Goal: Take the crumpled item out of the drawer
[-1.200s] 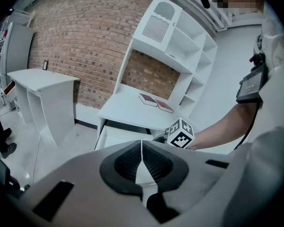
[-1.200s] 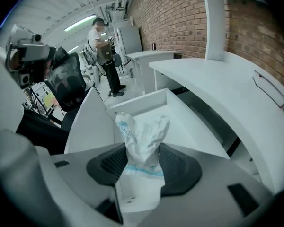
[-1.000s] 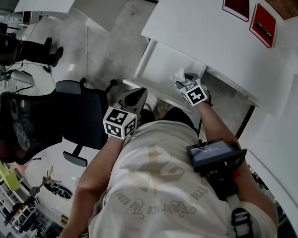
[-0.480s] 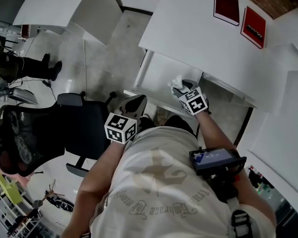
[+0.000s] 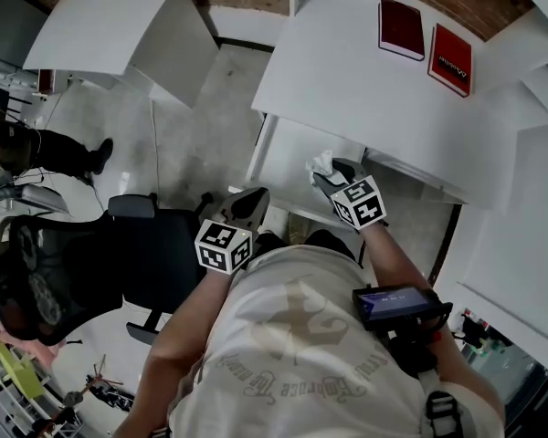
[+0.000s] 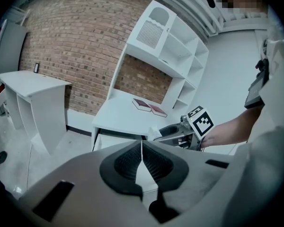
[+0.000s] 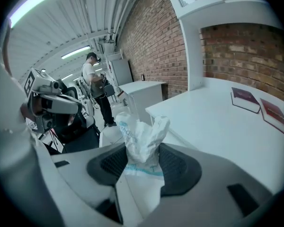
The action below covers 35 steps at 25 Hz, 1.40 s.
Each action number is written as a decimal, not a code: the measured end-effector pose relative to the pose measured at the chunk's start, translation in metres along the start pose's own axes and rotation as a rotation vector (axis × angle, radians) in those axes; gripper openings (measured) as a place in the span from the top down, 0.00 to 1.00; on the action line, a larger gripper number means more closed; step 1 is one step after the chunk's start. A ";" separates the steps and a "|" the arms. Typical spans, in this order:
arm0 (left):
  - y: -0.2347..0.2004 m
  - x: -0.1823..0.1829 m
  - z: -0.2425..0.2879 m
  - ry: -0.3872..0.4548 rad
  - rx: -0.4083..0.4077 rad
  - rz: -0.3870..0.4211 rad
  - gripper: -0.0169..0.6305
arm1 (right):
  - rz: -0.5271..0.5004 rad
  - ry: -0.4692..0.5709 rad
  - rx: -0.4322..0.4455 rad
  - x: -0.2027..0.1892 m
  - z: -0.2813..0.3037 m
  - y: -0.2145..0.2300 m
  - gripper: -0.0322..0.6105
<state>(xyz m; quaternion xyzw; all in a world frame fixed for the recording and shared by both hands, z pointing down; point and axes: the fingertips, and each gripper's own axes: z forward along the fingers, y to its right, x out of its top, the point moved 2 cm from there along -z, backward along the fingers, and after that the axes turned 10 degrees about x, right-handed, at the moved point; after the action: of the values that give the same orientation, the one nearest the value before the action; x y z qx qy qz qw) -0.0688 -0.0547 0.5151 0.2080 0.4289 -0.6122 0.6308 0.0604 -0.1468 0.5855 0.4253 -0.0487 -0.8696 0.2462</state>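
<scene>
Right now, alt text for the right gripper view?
The right claw is shut on a crumpled white item with pale blue print, which stands up between its dark pads. Behind it lies a white desk with two red books, backed by a brick wall.

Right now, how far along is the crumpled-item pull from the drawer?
Done: the right gripper is shut on the crumpled white wrapper, raised by the desk edge and apparently out of the open drawer. In hand: holding it aloft. Left: set it down, likely on the desk. The left gripper is shut and empty.
</scene>
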 end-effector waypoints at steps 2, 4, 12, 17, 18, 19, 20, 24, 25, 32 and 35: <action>0.001 0.005 0.001 0.008 -0.009 0.004 0.93 | -0.004 0.028 -0.006 0.010 -0.008 -0.002 0.61; 0.004 0.010 0.003 0.017 -0.017 0.010 0.93 | -0.005 0.058 -0.010 0.020 -0.015 -0.004 0.61; 0.013 0.026 0.005 0.048 -0.052 0.039 0.93 | -0.001 0.169 -0.035 0.048 -0.047 -0.012 0.61; 0.020 0.037 0.007 0.070 -0.070 0.061 0.93 | 0.005 0.225 -0.058 0.055 -0.068 -0.014 0.62; 0.022 0.039 0.008 0.074 -0.075 0.065 0.93 | 0.010 0.238 -0.062 0.056 -0.073 -0.014 0.62; 0.025 0.041 0.009 0.077 -0.081 0.070 0.93 | 0.016 0.251 -0.067 0.057 -0.078 -0.014 0.62; 0.027 0.042 0.010 0.080 -0.088 0.075 0.93 | 0.019 0.263 -0.073 0.057 -0.082 -0.015 0.62; 0.039 0.050 0.015 0.088 -0.120 0.095 0.93 | 0.024 0.299 -0.101 0.057 -0.100 -0.014 0.62; 0.042 0.051 0.016 0.090 -0.129 0.100 0.93 | 0.026 0.308 -0.108 0.057 -0.104 -0.014 0.62; 0.049 0.063 0.020 0.107 -0.174 0.127 0.93 | 0.043 0.366 -0.158 0.057 -0.125 -0.018 0.63; 0.051 0.067 0.022 0.113 -0.179 0.133 0.93 | 0.039 0.381 -0.167 0.058 -0.130 -0.020 0.63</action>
<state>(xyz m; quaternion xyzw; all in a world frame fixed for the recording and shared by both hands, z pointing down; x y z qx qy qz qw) -0.0217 -0.1038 0.4605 0.2130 0.5022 -0.5156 0.6607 0.1216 -0.1405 0.4555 0.5589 0.0626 -0.7697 0.3021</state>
